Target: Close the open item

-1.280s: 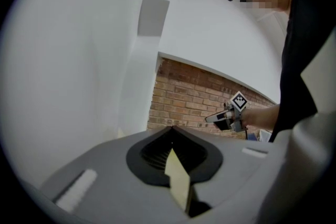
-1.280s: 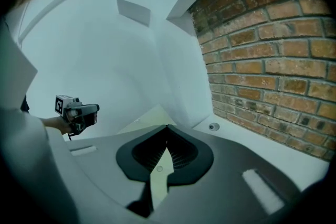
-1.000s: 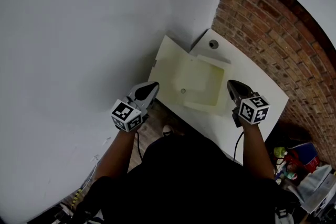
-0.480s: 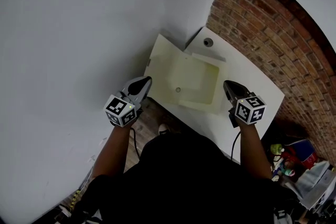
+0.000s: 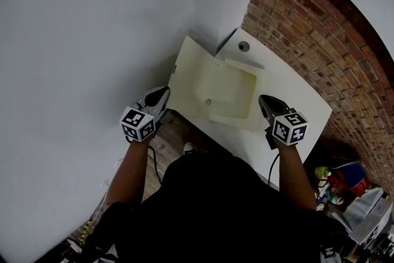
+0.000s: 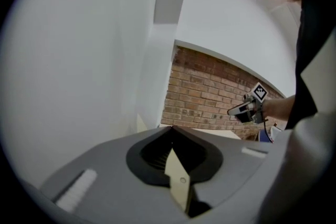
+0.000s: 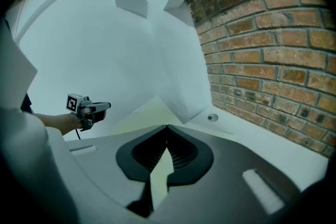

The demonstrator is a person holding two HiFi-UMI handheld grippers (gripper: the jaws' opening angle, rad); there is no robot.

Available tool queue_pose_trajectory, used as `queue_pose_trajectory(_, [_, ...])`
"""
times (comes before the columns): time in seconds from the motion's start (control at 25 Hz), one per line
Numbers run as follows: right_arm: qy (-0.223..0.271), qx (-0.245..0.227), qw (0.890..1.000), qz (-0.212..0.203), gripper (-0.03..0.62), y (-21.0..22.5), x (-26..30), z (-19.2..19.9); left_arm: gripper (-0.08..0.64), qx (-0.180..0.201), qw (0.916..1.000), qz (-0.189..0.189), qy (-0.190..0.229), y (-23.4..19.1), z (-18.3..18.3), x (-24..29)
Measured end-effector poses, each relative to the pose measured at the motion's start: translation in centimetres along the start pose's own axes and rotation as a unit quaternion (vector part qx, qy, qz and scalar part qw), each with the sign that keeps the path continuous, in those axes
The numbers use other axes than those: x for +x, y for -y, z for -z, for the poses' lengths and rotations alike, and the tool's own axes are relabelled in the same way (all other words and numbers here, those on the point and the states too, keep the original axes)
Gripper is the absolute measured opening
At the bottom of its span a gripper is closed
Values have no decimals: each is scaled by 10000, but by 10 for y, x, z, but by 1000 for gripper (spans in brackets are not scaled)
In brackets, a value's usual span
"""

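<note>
Both jaw pairs are pressed together on nothing. My left gripper hangs off the near-left corner of the cream-coloured open compartment sunk in the white rectangular tabletop. My right gripper sits near its near-right side. I judge that closed tips could skid off the thin cream flap, or slam it down. The plain white wall crowds the left. There is freer room rightward, before the red brick wall.
</note>
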State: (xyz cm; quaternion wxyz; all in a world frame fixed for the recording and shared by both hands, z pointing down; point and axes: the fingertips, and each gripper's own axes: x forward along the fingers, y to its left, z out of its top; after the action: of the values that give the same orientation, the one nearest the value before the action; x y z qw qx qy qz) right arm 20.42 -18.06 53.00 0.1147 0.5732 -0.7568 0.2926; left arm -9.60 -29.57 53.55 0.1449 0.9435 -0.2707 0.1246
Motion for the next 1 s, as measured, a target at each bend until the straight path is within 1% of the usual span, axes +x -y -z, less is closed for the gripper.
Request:
queue_pose_trajectory(0.36, [-243,63,9997,49,0,-4,12,21,3,-420,9983,-323,-236,-44,41,-11])
queue_pose_trajectory(0.52, [-345,62,9993,98,0,-6,11,29,3,-607,9958,-529,-442,-67,73,-15])
queue_pose_trajectory(0.64, [-396,49,9991,143,0,-6,9,32,3,-620,9939,-616,-671,-79,97,-12])
queue_pose_trajectory(0.84, [-492,49,9986,190,0,-7,8,39,3,-670,9920,-488,-948,-83,127,-4])
queue_pose_trajectory(1.0, [-574,47,9982,177,0,-12,9,46,3,-702,9916,-198,-1067,-75,149,6])
